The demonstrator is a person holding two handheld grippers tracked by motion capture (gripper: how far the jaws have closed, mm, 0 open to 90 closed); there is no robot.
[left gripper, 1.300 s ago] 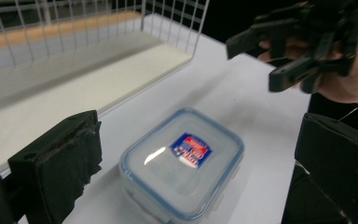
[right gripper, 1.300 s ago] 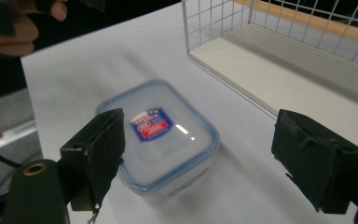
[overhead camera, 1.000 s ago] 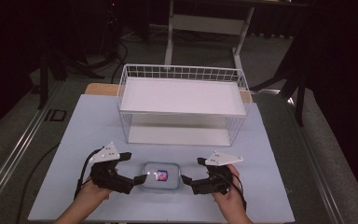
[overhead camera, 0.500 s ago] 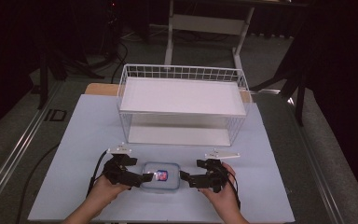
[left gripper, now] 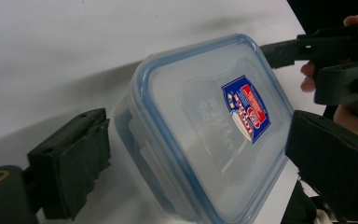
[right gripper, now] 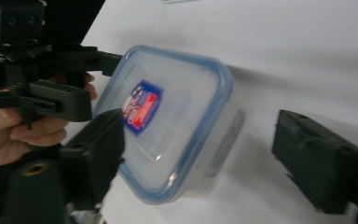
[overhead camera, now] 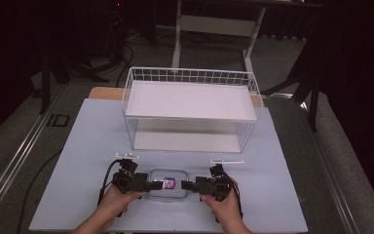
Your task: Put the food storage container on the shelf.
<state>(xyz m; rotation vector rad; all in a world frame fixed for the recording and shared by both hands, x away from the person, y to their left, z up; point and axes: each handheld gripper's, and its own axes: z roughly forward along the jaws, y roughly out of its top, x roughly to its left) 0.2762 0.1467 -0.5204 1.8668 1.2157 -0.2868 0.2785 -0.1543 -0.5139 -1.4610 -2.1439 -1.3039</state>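
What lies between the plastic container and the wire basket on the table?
Nothing: in the high view the stretch of pale table cover between the plastic container and the wire basket is bare.

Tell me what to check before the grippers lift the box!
1. Lid on the box: looks seated all round. Ok.
2. Left gripper around its end of the box: jaws have just been closing, one on each side; one pad still shows a gap. Not ok.
3. Right gripper around the other end: jaws have just been closing, one pad well apart from the wall. Not ok.
4. Lid latches snapped: cannot tell.
5. Basket behind the box, upright, shelf bare. Ok.
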